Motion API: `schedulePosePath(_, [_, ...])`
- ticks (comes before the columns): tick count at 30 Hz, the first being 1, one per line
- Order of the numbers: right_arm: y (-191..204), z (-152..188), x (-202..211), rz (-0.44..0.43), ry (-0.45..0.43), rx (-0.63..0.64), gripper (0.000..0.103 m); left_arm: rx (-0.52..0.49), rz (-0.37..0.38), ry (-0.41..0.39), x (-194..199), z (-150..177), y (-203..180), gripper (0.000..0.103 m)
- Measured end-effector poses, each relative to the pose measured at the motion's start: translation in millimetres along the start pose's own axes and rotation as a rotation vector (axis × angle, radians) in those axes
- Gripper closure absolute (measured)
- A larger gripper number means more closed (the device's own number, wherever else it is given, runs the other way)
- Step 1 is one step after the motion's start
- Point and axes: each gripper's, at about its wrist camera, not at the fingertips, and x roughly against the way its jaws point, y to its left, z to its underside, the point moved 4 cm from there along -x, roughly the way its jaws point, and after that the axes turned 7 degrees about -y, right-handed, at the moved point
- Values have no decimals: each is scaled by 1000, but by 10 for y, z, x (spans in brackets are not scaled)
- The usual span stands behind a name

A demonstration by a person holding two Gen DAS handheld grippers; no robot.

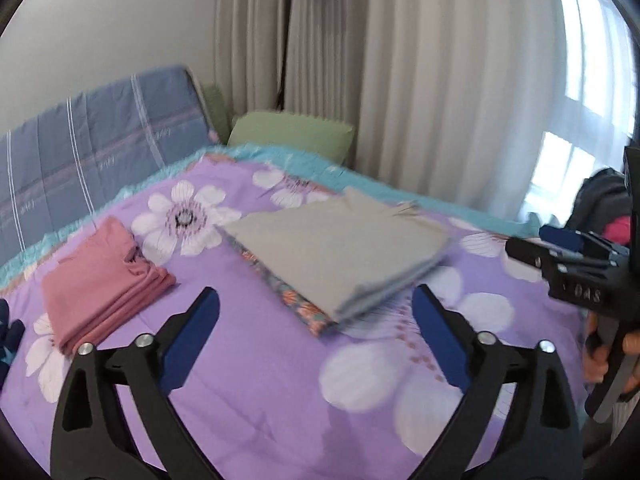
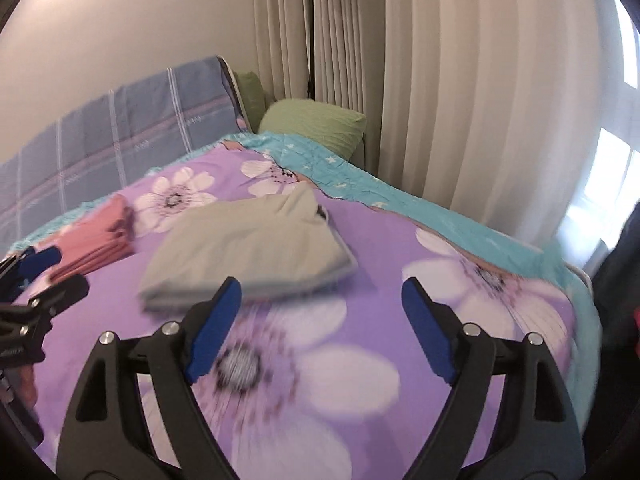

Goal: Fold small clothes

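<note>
- The left gripper (image 1: 316,312), a black two-finger tool with blue pads, stood with its jaws spread wide over the purple floral bedspread (image 1: 248,392); nothing lay between the pads.
- The right gripper (image 2: 320,308), of the same black-and-blue build, also stood wide apart and empty above the bedspread (image 2: 400,248).
- In the left wrist view the right gripper (image 1: 532,248) showed at the right edge, with a person's hand (image 1: 608,356) wrapped around its handle.
- In the right wrist view the left gripper (image 2: 48,272) showed at the left edge, blurred.
- A folded grey-green cloth garment (image 1: 340,248) lay flat on the bed ahead of both tools, apart from the fingers; the same garment (image 2: 248,248) looked blurred in the right wrist view.
- Beneath it, in the left wrist view, the edge of a folded dark floral-print cloth (image 1: 288,296) stuck out along its near-left side.
- A folded pink cloth stack (image 1: 104,280) lay to the left of the grey-green garment, well apart from it, and appeared again as (image 2: 100,240).
- A teal quilted border (image 2: 400,200) ran along the far edge of the bedspread.
- A green pillow (image 1: 292,136) sat at the head corner beside a blue checked cushion (image 1: 100,140) leaning on the wall.
- Pale pleated curtains (image 1: 420,80) hung behind the bed.
</note>
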Motion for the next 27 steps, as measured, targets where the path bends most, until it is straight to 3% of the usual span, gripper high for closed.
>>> schedulePosePath(5, [215, 213, 687, 4, -64, 30, 15, -78, -29, -20, 524, 34, -370, 1])
schedulePosePath(9, [380, 232, 981, 32, -92, 91, 13, -52, -27, -33, 827, 18, -458, 1])
schedulePosePath(12, [427, 208, 1192, 40, -137, 118, 11, -68, -72, -81, 1067, 7, -497, 1])
schedulePosePath(19, [312, 250, 1414, 34, -128, 77, 11, -115, -149, -132, 1381, 27, -549, 1])
schedulePosePath(27, [338, 299, 1586, 24, -140, 74, 11, -84, -145, -147, 1512, 42, -537, 1])
